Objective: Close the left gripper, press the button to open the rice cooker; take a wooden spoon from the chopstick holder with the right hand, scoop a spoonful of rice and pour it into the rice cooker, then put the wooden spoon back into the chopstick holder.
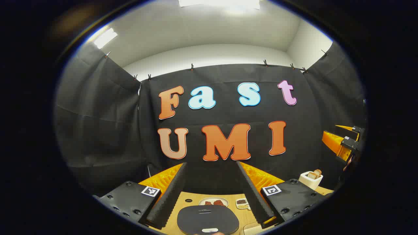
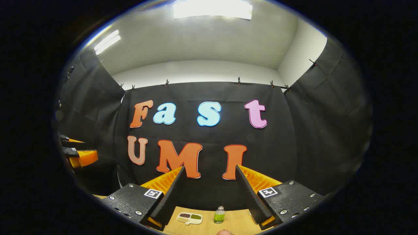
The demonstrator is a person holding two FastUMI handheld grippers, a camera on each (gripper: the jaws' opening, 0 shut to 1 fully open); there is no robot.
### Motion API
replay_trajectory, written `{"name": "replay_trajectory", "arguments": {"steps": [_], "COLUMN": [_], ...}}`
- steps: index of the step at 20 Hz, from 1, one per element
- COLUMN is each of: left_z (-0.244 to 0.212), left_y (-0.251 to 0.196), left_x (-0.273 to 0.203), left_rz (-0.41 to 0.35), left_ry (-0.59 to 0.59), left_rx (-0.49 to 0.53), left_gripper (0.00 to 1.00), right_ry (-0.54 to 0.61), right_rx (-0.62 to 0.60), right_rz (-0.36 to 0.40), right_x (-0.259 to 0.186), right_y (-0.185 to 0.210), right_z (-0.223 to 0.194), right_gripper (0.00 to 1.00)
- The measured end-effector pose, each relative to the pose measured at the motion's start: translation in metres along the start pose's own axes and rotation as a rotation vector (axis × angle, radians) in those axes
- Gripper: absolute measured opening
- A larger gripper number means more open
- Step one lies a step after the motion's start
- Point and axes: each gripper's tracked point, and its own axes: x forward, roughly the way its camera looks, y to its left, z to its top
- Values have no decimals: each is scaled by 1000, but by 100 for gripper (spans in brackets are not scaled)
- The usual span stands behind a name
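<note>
In the left gripper view, my left gripper (image 1: pixel 211 164) stands open and held high, with nothing between its fingers. Low between them lies the black lid of the rice cooker (image 1: pixel 207 219), its pale button (image 1: pixel 209 230) at the near edge. A white chopstick holder (image 1: pixel 312 179) with wooden spoon ends poking out stands on the table at the right. My right gripper (image 1: pixel 346 140) shows at the far right edge. In the right gripper view, that gripper (image 2: pixel 209 167) is open too and empty. The left gripper (image 2: pixel 78 154) appears at the left edge.
Behind the cooker on the wooden table (image 1: pixel 189 197) sit a plate (image 1: pixel 214 201) with brown pieces and a small dish of grains (image 1: pixel 242 203). The right gripper view has a divided dish (image 2: pixel 190 218) and a green jar (image 2: pixel 219 215) on the table.
</note>
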Motion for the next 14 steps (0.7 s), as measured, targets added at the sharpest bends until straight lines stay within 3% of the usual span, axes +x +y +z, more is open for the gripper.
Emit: {"name": "replay_trajectory", "arguments": {"steps": [3,4,14], "left_z": [-5,-7,-8], "left_y": [-8,-11,-40], "left_x": [4,5,25], "left_rz": [-8,-13,-58], "left_ry": [17,24,41], "left_rx": [-1,-2,-4], "left_gripper": [100,94,94], "right_ry": [17,24,38], "right_rx": [-13,-13,-49], "right_rz": [-22,-28,-112], "right_x": [-1,-2,-9], "right_y": [-17,-21,-67], "right_z": [-6,-8,-18], "right_gripper": [93,93,94]}}
